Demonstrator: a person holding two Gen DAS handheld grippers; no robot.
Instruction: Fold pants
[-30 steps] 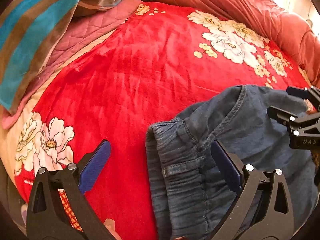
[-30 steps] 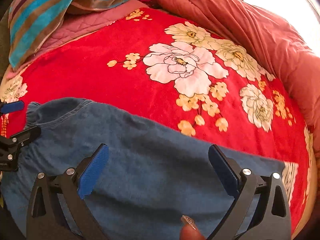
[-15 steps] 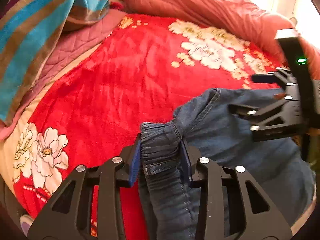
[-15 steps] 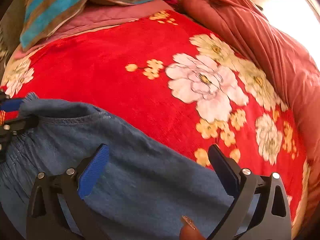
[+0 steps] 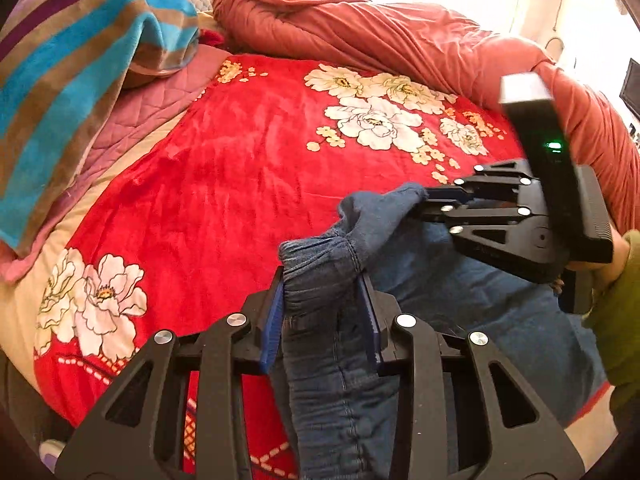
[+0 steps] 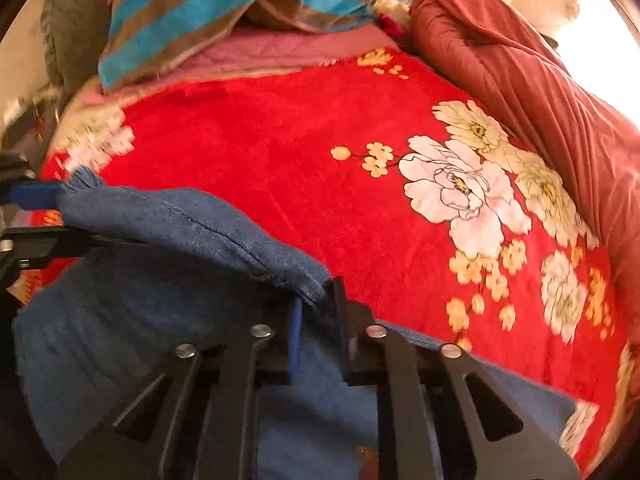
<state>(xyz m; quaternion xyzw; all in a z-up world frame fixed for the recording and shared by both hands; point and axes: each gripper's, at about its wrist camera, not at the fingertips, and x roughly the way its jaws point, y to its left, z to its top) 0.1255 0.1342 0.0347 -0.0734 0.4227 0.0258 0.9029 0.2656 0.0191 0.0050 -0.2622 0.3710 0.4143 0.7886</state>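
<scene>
Blue denim pants (image 5: 460, 300) lie at the near edge of a red flowered bed. My left gripper (image 5: 322, 300) is shut on the bunched elastic waistband (image 5: 320, 264) at its left corner. My right gripper (image 6: 318, 308) is shut on the upper edge of the pants (image 6: 168, 304) and lifts it off the bed. In the left wrist view the right gripper (image 5: 432, 200) comes in from the right and pinches the denim edge. In the right wrist view the left gripper (image 6: 36, 196) shows at the far left, holding the waistband corner.
The red flowered blanket (image 5: 240, 168) covers the bed. A rolled rust-red quilt (image 5: 380, 36) lies along the far and right side. A blue and brown striped blanket (image 5: 68, 76) and a pink quilted cover (image 5: 148, 104) are piled at the far left.
Both grippers went from open to shut on the pants: the left closed on the waistband first, then the right closed on the upper edge and raised it.
</scene>
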